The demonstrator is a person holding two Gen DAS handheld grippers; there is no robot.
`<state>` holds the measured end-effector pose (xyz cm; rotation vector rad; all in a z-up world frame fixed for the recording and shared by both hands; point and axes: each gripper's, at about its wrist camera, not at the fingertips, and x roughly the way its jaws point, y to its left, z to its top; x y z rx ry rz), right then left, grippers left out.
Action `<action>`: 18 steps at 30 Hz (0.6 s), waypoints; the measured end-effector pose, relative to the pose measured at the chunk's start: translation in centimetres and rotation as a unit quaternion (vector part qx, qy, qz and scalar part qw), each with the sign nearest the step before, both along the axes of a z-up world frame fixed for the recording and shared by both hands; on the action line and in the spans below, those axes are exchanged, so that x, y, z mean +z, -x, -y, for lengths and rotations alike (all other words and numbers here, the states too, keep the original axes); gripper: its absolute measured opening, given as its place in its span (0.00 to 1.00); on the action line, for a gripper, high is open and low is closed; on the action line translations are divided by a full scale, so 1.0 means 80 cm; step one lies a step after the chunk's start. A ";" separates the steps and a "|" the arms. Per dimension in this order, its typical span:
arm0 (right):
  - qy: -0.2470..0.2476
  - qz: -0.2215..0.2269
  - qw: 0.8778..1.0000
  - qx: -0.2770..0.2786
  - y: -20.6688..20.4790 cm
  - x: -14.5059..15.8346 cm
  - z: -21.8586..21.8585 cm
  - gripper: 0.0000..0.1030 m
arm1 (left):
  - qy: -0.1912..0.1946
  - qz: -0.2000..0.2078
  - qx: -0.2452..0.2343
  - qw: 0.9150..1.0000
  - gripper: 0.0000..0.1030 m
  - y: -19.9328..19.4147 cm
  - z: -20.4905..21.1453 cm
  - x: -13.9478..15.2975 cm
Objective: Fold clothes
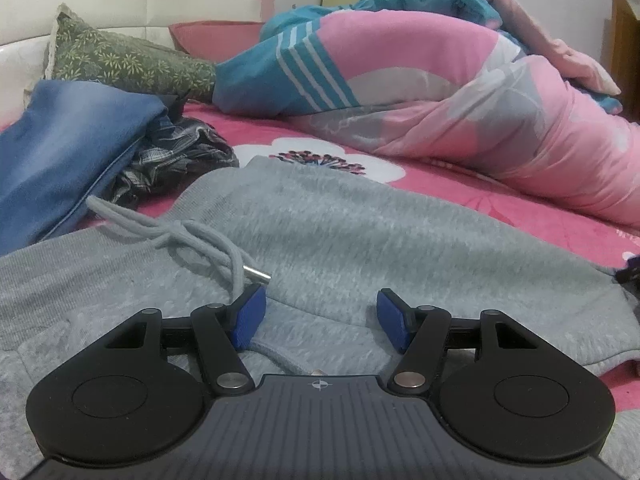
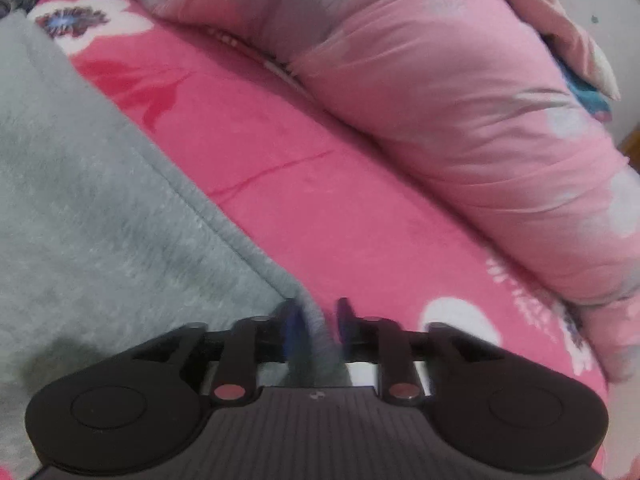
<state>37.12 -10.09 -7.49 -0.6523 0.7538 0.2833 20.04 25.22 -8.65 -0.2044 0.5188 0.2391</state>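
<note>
Left gripper (image 1: 320, 316) low over grey fleece garment (image 1: 340, 232), fingers wide apart, nothing between. Drawstring (image 1: 188, 236) at 10 o'clock from it, metal tip near left pad. Garment flat on pink bedsheet (image 1: 256, 136).

Right gripper (image 2: 318, 330): garment corner between fingers; blur, cannot tell if pinched.

Cloth soft, floppy, light. Best grab corners, hem.

Grey fleece garment (image 1: 340, 232): fuzzy matt nap showing, ribbed knit edging; its grey woven drawcord (image 1: 192, 236) ending in a shiny metal tip. Hot-pink flowered bedsheet (image 2: 280, 152): looking plush, velvety. Pale pink quilt (image 2: 460, 120): appearing smooth, lightly creased cloth.
</note>
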 end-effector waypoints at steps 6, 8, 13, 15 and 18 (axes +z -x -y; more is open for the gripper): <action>-0.092 0.004 0.993 0.069 0.023 0.108 -0.023 0.53 | 0.007 0.027 0.002 1.000 0.61 0.004 -0.006 0.014; -0.151 -0.016 0.983 0.102 0.013 0.120 -0.052 0.53 | 0.009 0.012 0.006 1.000 0.61 -0.004 -0.007 0.010; -0.211 -0.080 0.951 0.209 -0.028 0.075 -0.180 0.53 | 0.007 -0.014 0.008 1.000 0.60 -0.010 -0.009 -0.002; -0.197 -0.099 0.947 0.235 -0.042 0.048 -0.233 0.52 | 0.002 -0.018 0.006 1.000 0.60 -0.010 -0.008 -0.004; -0.190 -0.130 0.933 0.275 -0.058 0.016 -0.292 0.53 | -0.001 -0.023 0.005 1.000 0.60 -0.011 -0.008 -0.006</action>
